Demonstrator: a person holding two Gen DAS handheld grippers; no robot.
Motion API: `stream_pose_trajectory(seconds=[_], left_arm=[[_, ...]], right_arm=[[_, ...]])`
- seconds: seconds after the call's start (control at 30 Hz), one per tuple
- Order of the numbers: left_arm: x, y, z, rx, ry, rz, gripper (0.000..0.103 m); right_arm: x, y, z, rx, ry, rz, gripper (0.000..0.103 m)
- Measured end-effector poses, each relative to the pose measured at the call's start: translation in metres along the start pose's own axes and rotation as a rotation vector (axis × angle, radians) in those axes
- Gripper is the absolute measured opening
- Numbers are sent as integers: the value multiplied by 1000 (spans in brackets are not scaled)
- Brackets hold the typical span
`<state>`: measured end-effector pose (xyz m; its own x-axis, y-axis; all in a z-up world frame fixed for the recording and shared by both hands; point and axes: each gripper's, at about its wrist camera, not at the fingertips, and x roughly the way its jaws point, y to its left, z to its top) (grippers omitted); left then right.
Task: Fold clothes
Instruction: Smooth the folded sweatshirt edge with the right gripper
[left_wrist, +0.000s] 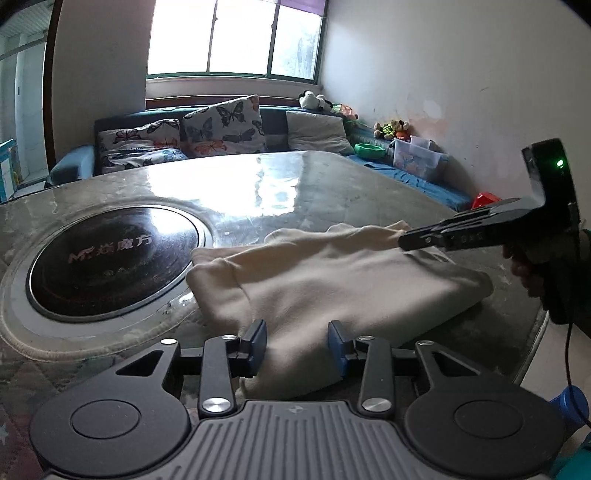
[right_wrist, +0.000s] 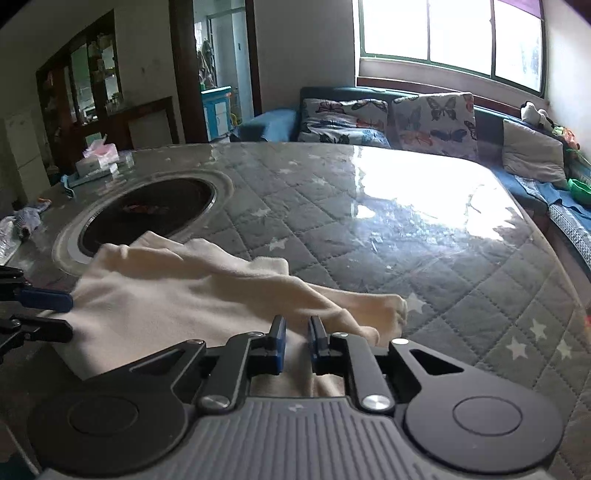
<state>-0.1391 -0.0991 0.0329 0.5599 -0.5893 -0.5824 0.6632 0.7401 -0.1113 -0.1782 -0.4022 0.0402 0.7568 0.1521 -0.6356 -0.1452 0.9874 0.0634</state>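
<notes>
A cream-coloured soft knit garment (left_wrist: 332, 280) lay in a thick, layered bundle on the quilted grey star-patterned table under its clear glossy cover (right_wrist: 388, 206), near the table's near edge and just beside the round black inset cooktop with a metal rim (left_wrist: 114, 254), whose ring one far corner of the cloth overlapped.

The left gripper (left_wrist: 297, 341) sat at the near edge of the bundle with its blue-padded jaws spread wide, cloth between them but not pinched. The right gripper (right_wrist: 297, 341) was over the garment's right end, its jaws narrowed yet with a gap showing; cloth ran under and between them, and whether they truly gripped it could not be told. From the left wrist view its black fingers reached in across the far right corner of the bundle.

The bundle would fit either a fold under way or a finished fold being smoothed. Whichever it was, good handling would likely mean taking hold of all layers at an edge together, keeping both ends level, and moving slowly so the soft knit did not slip or bunch.

Beyond the garment the table stretched bare toward its far edge and right corner, giving wide room. To the left the cooktop's recess could snag a dragged edge; small boxes and packets (right_wrist: 99, 160) sat well apart at the far left corner.
</notes>
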Motion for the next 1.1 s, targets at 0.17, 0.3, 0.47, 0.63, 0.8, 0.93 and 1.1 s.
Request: stream_pose_trajectory(seconds=[0.17,0.3,0.47,0.63,0.8,0.93,1.1], left_arm=[[-2,0,3,-7,-13,1,39],[-6,1,10,-27,-39,-2,39],[3,-3,4,-23,0,10,38],[6,-5,-1,-7,10,14,39],[-1,0,7,-22,-12,14,39],[3,9,17,-41,-23,42,39],[18,24,22,-102,10,69,38]], right_arm=[[0,3,-5,-16,19,6,16],[-12,12,0,-34,-6,44,17],[-24,48,-3,-137,-12,167,17],[-24,76,-15,-225,19,239,17],[-21,84,-13,-270,43,230,17],[-13,89,0,-272,29,243,17],[14,98,11,-269,35,255,16]])
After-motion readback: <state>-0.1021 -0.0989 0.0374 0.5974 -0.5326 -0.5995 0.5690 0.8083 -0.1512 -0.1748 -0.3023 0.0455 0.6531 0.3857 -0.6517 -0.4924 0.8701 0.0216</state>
